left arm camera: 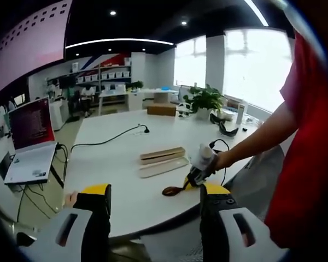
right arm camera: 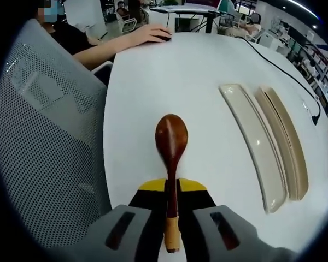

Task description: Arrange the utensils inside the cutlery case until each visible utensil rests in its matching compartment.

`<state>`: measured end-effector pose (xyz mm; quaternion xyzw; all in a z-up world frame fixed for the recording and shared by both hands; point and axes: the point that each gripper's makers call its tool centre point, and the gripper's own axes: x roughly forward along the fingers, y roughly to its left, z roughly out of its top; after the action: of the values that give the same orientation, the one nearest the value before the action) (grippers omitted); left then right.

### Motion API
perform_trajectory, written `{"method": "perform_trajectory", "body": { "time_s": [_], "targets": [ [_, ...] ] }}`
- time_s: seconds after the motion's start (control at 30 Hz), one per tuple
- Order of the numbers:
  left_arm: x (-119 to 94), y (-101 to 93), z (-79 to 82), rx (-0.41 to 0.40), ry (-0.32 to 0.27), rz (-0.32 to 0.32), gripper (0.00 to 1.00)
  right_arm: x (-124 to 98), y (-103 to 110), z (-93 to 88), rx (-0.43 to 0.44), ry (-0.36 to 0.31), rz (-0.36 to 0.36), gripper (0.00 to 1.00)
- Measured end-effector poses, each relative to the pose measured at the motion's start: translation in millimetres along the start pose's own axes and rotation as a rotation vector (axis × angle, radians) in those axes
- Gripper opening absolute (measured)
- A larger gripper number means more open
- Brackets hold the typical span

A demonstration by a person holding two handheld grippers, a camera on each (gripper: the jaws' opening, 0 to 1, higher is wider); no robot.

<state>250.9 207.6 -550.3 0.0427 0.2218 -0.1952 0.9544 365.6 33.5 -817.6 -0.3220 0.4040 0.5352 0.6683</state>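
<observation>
My right gripper (right arm camera: 171, 218) fingers clamp wooden spoon (right arm camera: 171, 143) mid-handle, lower centre, over white bench (right arm camera: 153, 82). Spoon light, stiff, glossy, may slip. Case (right arm camera: 255, 142) right. Left gripper (left arm camera: 156, 218) released.

**Hidden or unclear**

In the right gripper view, the wooden spoon (right arm camera: 171, 147) handle sits partly sunk between the right claw (right arm camera: 171, 210) jaws. The cutlery case (right arm camera: 268, 144) compartments cannot be made out. In the left gripper view, the laptop (left arm camera: 28, 143) screen is too blurred to read.

Brown wooden spoon (right arm camera: 171, 143) beside the open cutlery case (right arm camera: 262, 143).
</observation>
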Motion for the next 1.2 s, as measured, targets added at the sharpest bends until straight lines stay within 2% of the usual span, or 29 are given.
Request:
{"method": "perform_trajectory", "body": {
  "time_s": [0.13,0.27,0.4,0.53,0.6,0.73,0.9,1.0,1.2],
  "targets": [
    [0.1,0.3,-2.1,0.0,0.007,0.005,0.68,2.3,0.9,5.6,-0.008,-0.005,-0.008,0.09],
    [-1.6,0.9,-4.6,-0.011,0.008,0.008,0.68,5.7,3.4,12.3,-0.034,-0.013,-0.014,0.06],
    [-3.0,2.6,-5.6,-0.014,0.01,0.015,0.67,7.3,2.1,11.5,-0.067,-0.004,-0.021,0.04],
    [-2.9,3.4,-5.7,-0.013,0.011,0.02,0.67,5.9,1.2,10.4,-0.065,0.013,-0.019,0.02],
    [-2.6,3.2,-4.9,-0.011,0.009,0.02,0.67,1.4,0.1,16.6,-0.068,-0.019,-0.017,0.01],
    [-2.0,3.0,-5.1,-0.013,0.007,0.02,0.67,-8.2,-5.9,24.5,-0.047,-0.028,-0.014,0.0],
    [-0.1,-0.6,-4.7,-0.006,0.007,0.013,0.67,-6.9,-11.3,18.4,-0.049,-0.006,-0.02,0.0],
    [0.2,-1.4,-5.5,-0.006,0.008,0.012,0.67,-8.4,-14.8,19.7,-0.034,-0.023,-0.02,0.0],
    [-0.9,-1.5,-8.1,-0.001,0.016,0.014,0.66,-4.0,-22.0,20.6,-0.051,0.009,-0.029,0.01]
  ]
}}
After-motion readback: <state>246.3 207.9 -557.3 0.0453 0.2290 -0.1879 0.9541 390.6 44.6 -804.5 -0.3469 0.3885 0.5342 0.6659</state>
